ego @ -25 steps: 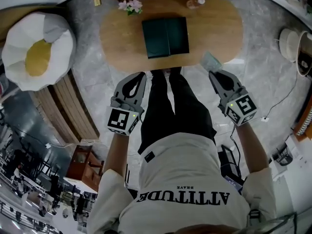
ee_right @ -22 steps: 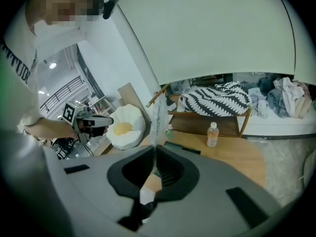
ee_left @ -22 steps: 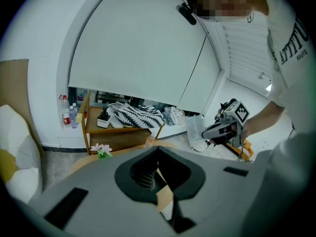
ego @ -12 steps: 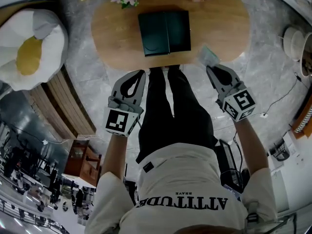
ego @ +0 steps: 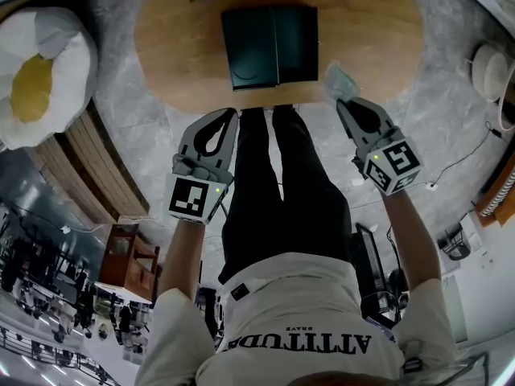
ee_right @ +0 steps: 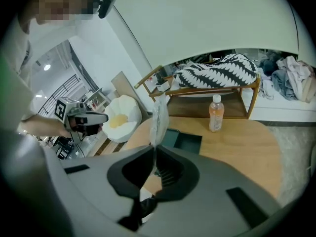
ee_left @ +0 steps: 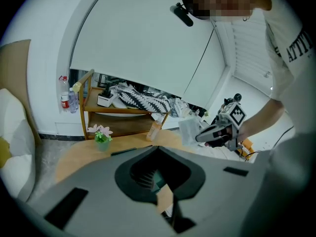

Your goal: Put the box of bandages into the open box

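One open box (ego: 269,45) at twelve o'clock; one box of bandages (ego: 339,80) in the clamped right gripper (ego: 344,101); left gripper (ego: 231,112) closed, empty.

Oval wooden table (ego: 177,63) on grey marble floor (ego: 141,131) — egg-shaped beanbag (ego: 36,71) beside it, white wall (ee_left: 148,43) behind

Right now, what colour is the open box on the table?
Open box: dark green, best in head view.

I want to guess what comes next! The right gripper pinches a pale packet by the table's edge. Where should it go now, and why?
Probably forward and left, until the pale flat bandage packet hangs over the open dark green box. The right gripper is shut on the packet above the oval wooden table's near edge, and the box lies farther in.
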`<state>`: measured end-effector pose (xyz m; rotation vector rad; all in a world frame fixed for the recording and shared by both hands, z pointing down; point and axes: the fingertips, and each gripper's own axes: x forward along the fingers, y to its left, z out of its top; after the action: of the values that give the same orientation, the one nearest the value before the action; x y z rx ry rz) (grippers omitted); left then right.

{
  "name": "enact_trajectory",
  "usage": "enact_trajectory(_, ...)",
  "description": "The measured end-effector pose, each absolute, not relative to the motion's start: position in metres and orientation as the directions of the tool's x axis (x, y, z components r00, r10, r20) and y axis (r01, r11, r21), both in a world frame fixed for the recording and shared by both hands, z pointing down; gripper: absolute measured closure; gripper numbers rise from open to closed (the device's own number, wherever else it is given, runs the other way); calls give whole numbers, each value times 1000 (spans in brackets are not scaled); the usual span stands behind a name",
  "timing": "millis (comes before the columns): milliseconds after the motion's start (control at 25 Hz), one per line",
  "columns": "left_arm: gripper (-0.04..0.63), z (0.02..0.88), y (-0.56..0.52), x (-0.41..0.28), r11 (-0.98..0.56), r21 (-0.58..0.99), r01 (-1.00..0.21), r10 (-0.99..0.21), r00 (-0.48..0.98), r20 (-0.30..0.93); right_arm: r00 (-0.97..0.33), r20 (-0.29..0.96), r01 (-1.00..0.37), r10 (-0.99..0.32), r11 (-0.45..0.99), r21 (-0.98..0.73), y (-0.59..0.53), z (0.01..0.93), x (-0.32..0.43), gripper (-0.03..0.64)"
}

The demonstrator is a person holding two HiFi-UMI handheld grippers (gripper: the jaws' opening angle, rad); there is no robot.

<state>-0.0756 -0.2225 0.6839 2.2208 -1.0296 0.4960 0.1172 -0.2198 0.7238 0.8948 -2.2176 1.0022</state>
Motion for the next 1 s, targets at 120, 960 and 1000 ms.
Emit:
enact_trajectory(120,574,699,-223,-71,-493,389,-778,-539,624,565,-628,696,-756,-349,489,-437,-220,740,119,589)
enact_trajectory(960,574,805,-201,-66,-450,393,-802,-515,592,620,-622,729,-750,-287,485,-449,-205,854,114,589)
enact_trajectory(1000,574,808,-202,-64,-447,397,-802,-520,594,614,-621,730,-751,-285,485,-448,-205,858,114,589)
